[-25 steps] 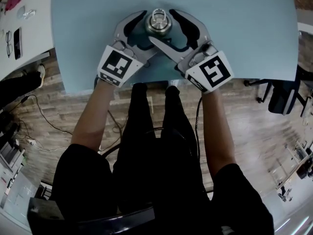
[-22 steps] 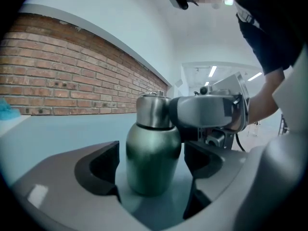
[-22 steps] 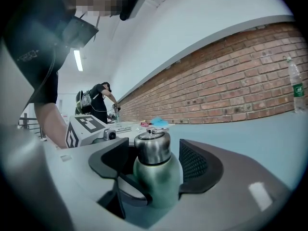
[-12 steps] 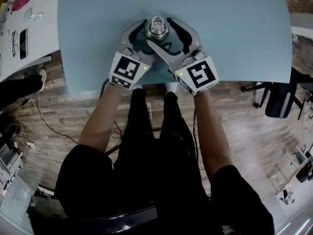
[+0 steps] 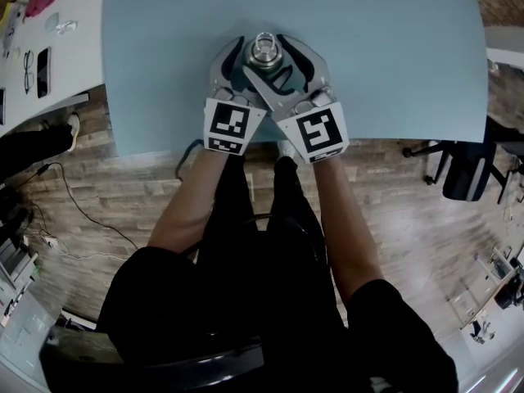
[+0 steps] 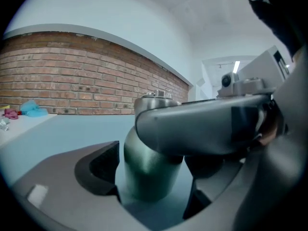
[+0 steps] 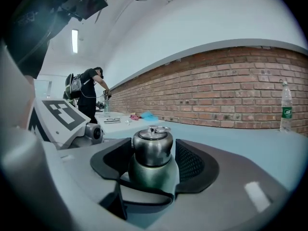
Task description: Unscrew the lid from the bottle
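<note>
A steel bottle with a dull green body and a rounded metal lid stands upright near the front edge of the light blue table. My left gripper is low around the body, its pads against the sides. My right gripper sits higher, across the left one, with the lid between its pads. Those jaws have just been closing, and a thin gap still shows on each side of the lid. In the head view both grippers meet at the bottle, marker cubes side by side.
A white table at the left holds glasses, a phone and a pink item. A dark chair stands at the right. In the right gripper view, a person stands far off and a plastic bottle is by the brick wall.
Both grippers have swung inward, so their marker cubes now sit close together. Both pairs of jaws have narrowed around the bottle, which has not moved.
</note>
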The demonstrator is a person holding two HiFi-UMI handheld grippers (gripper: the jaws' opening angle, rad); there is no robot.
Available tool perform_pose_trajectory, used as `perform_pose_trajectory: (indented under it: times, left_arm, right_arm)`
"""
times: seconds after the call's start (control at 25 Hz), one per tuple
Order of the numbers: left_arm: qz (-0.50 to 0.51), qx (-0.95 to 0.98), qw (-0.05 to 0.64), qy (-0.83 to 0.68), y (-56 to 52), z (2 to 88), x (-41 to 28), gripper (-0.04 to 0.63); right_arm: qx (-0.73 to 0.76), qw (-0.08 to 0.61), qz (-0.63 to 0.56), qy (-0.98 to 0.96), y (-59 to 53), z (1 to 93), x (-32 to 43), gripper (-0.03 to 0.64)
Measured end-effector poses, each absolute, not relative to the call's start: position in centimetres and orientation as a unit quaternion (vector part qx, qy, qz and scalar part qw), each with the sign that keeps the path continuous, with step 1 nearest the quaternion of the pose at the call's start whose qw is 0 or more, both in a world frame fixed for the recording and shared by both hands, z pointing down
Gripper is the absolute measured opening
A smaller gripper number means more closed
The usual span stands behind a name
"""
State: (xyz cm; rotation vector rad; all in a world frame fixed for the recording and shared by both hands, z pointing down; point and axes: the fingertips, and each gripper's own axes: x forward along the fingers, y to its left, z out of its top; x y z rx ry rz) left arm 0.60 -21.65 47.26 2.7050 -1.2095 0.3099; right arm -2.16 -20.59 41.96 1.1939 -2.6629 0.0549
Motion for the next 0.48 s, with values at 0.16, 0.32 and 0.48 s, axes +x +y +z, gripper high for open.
perform_pose_trajectory:
  times: [0.16,0.32,0.48]
  left_arm:
    - [0.096,0.896,0.080,-0.425,-21.90,46.97,0.55,0.391]
    - [0.093,0.899,0.081,-0.421,-21.76,46.88,0.76,0.390]
    - [0.099,0.902,0.076,-0.413,-21.71,46.91,0.93,0.391]
  right_arm:
    - [0.420,0.116,0.021,-0.900,-20.63,41.92,-2.09,0.279]
    - [0.422,0.107,0.029,-0.900,-20.77,41.86,-2.17,0.279]
    - [0.414,0.110,0.029,-0.903,-20.69,41.95,-2.31,0.276]
